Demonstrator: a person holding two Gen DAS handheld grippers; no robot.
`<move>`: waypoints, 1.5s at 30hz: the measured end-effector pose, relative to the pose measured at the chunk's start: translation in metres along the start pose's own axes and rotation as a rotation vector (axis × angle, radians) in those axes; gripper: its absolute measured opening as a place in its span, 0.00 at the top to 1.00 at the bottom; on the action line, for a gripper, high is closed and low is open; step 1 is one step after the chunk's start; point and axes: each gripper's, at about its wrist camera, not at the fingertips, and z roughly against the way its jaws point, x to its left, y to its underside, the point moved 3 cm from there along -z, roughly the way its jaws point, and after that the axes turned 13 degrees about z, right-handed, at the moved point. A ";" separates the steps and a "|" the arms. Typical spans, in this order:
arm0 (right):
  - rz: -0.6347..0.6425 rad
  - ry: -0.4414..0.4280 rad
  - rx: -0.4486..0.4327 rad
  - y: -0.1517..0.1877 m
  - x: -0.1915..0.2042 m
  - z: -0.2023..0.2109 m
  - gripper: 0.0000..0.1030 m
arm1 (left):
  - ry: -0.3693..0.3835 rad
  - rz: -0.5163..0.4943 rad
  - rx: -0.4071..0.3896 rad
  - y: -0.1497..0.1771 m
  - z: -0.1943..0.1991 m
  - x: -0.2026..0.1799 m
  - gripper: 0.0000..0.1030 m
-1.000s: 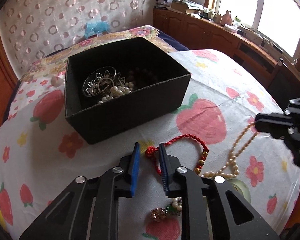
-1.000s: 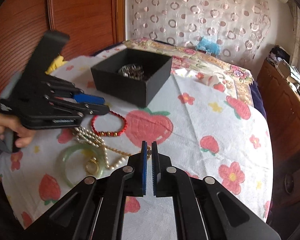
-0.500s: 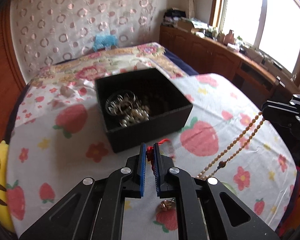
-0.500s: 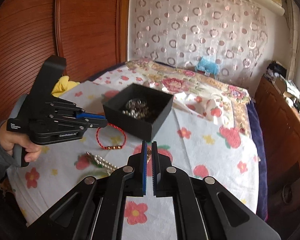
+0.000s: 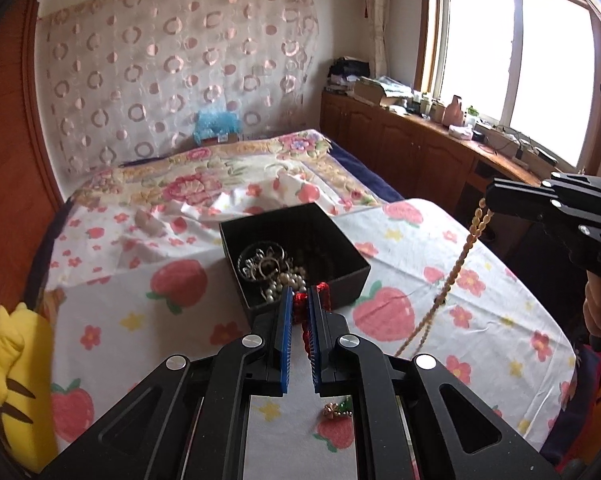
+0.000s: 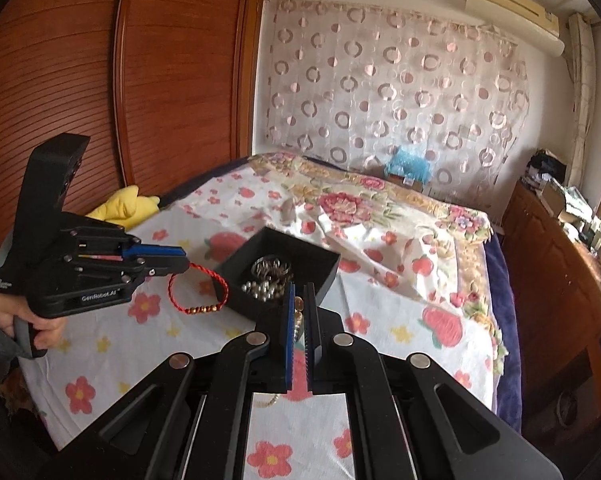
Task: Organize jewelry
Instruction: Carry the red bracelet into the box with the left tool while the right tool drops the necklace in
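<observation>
A black open box with silver bangles and pearls inside stands on the strawberry-print sheet. My left gripper is shut on a red cord bracelet with gold beads, which hangs in the air just in front of the box. My right gripper is shut on a long tan bead necklace, lifted so that the strand trails down toward the sheet at the right of the box.
A small brooch lies on the sheet below my left gripper. A yellow plush toy sits at the bed's left edge. Wooden cabinets run along the window; a wooden wardrobe stands at the left.
Both grippers rose from the sheet. The left one shut on the red bracelet and lifted it; the right one raised the bead necklace off the sheet.
</observation>
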 end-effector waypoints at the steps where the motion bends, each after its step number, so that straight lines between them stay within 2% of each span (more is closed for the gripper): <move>1: 0.002 0.003 -0.007 -0.005 -0.001 0.001 0.95 | 0.000 0.001 -0.005 -0.001 0.002 0.001 0.94; 13: 0.000 0.054 -0.063 -0.056 -0.026 -0.007 0.95 | -0.017 0.008 -0.038 -0.018 0.004 0.005 0.94; 20: -0.010 0.076 -0.085 -0.084 -0.041 -0.017 0.95 | -0.039 0.028 -0.034 -0.037 -0.009 0.014 0.94; 29: 0.005 0.089 -0.102 -0.114 -0.044 -0.025 0.95 | -0.051 0.026 -0.017 -0.039 -0.023 0.015 0.94; 37: -0.001 0.070 -0.095 -0.113 -0.036 -0.035 0.95 | -0.056 0.033 -0.002 -0.039 -0.039 0.017 0.94; 45: -0.066 -0.013 -0.008 -0.075 -0.027 -0.080 0.95 | -0.069 0.035 0.029 -0.035 -0.057 0.020 0.94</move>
